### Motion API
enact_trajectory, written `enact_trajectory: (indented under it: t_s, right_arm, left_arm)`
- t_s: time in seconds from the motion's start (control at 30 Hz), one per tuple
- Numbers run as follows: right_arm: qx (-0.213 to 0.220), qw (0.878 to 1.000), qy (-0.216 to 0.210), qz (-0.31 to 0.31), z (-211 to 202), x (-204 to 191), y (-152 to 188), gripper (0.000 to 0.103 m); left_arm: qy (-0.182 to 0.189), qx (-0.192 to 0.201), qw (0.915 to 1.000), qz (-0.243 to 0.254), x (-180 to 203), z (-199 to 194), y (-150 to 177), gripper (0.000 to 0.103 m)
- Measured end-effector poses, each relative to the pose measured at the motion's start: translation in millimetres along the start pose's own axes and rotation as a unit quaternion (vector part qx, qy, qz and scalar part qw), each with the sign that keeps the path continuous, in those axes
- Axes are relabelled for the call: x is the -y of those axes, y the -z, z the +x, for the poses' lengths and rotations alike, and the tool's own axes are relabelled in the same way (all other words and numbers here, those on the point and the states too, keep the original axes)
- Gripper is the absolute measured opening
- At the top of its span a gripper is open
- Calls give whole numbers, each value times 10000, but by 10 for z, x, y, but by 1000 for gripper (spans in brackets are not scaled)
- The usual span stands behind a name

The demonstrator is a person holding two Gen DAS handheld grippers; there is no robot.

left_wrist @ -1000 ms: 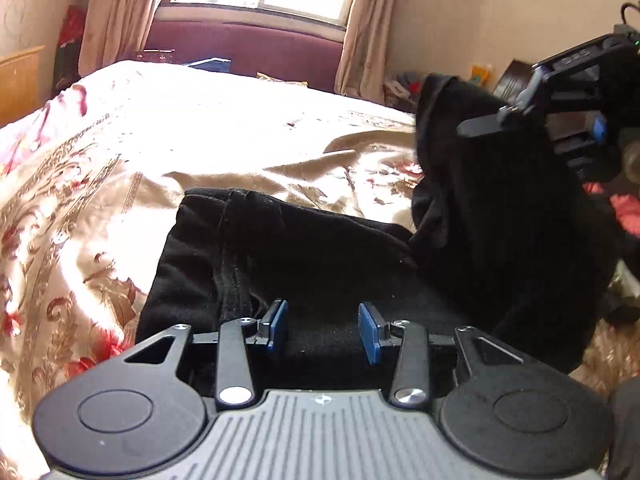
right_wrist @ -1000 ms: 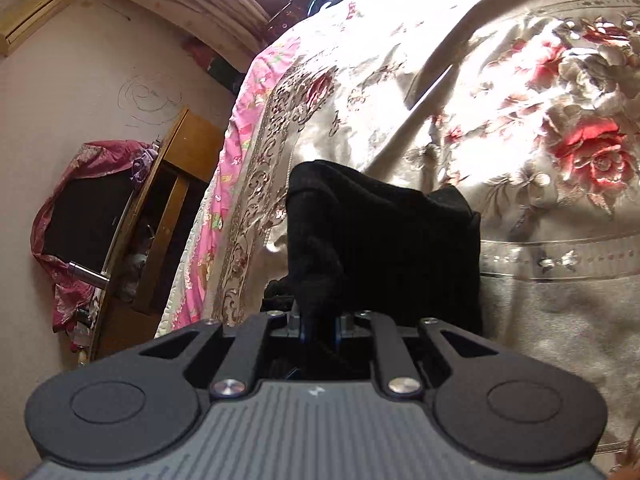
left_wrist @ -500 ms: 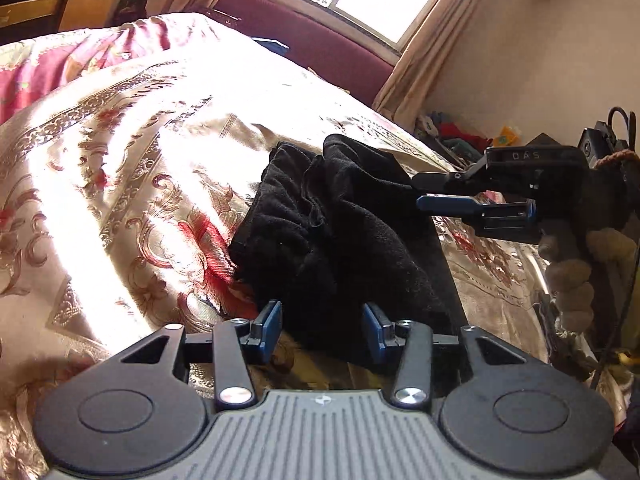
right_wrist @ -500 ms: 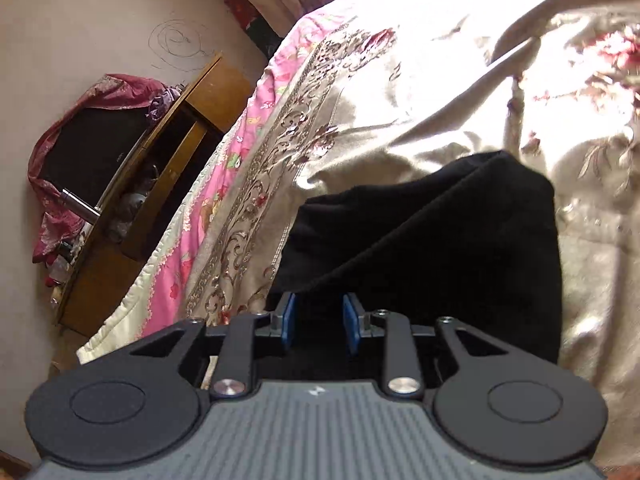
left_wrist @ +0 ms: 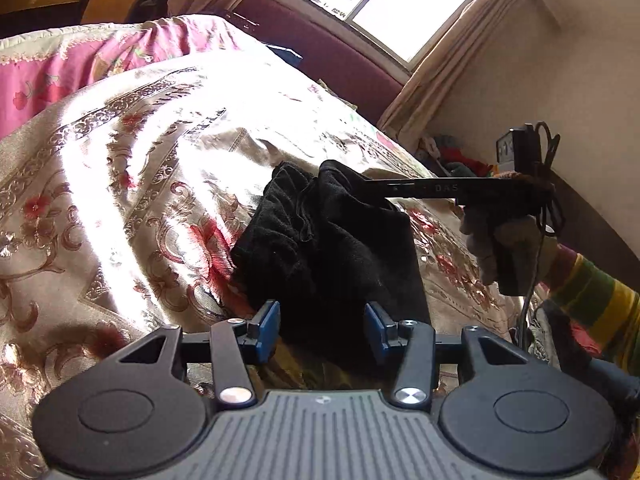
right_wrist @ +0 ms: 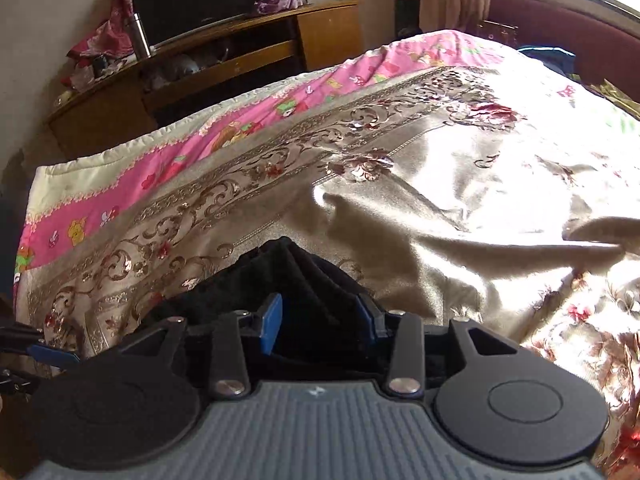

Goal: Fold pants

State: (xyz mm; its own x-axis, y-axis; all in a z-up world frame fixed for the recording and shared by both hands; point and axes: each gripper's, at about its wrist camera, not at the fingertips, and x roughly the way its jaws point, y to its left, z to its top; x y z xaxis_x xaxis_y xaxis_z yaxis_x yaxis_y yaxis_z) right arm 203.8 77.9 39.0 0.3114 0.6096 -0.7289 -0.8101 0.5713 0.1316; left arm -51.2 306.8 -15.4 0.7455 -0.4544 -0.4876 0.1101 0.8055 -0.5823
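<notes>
The black pants (left_wrist: pixel 332 248) lie folded in a thick stack on the floral gold bedspread (left_wrist: pixel 132 184). My left gripper (left_wrist: pixel 322 328) is open, its blue pads either side of the near edge of the stack, holding nothing. My right gripper (right_wrist: pixel 320 320) is open just above the far end of the pants (right_wrist: pixel 288 280), with cloth between the pads but not pinched. In the left wrist view the right gripper (left_wrist: pixel 360 188) reaches in from the right, held by a gloved hand (left_wrist: pixel 504 248).
A wooden cabinet (right_wrist: pixel 208 68) with a metal flask (right_wrist: pixel 138 36) stands beyond the bed's pink edge (right_wrist: pixel 240 120). A dark red headboard (left_wrist: pixel 340 64) and window (left_wrist: pixel 384 4) lie at the far end. Clutter sits by the right wall (left_wrist: pixel 460 160).
My right gripper has opened and let go of the pants, which now lie folded on the bed. Both grippers have drawn back and the views have swung.
</notes>
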Motion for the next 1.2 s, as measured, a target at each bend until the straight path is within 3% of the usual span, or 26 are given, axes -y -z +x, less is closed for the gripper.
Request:
enact_trajectory:
  t_s: [0.1, 0.37, 0.43, 0.47, 0.53, 0.7, 0.93, 1.03, 1.1, 1.2]
  right_arm:
    - [-184, 9994, -188, -234, 99, -13, -53, 45]
    - [-140, 9940, -52, -1081, 6, -188, -90, 44]
    - [-431, 9924, 46, -1152, 156, -192, -88, 41]
    - [-598, 9919, 57, -1122, 222, -175, -88, 33]
    - [-589, 9913, 142, -1168, 187, -177, -107, 30]
    - [-327, 9903, 190, -1339, -113, -253, -112, 30]
    - [-738, 9870, 176, -1420, 185, -233, -101, 30]
    - [-929, 9830, 210, -1572, 297, -216, -108, 25]
    - [-989, 9818, 314, -1592, 319, -250, -97, 5]
    - [-855, 9809, 556, -1654, 185, -327, -132, 4]
  left_arm:
    - [225, -199, 9990, 315, 187, 148, 38, 63]
    - [75, -337, 9964, 780, 378, 631, 185, 63]
    - [15, -256, 9954, 923, 416, 694, 180, 62]
    - [-38, -220, 9949, 982, 430, 717, 162, 62]
    - [-133, -133, 9940, 1078, 447, 707, 141, 60]
    - [39, 18, 9966, 817, 359, 700, 128, 51]
    - [49, -13, 9973, 736, 337, 719, 157, 50]
    - [52, -91, 9972, 746, 333, 774, 161, 53]
    - [19, -113, 9970, 768, 341, 827, 162, 53]
    - [1, -70, 9958, 911, 390, 834, 163, 40]
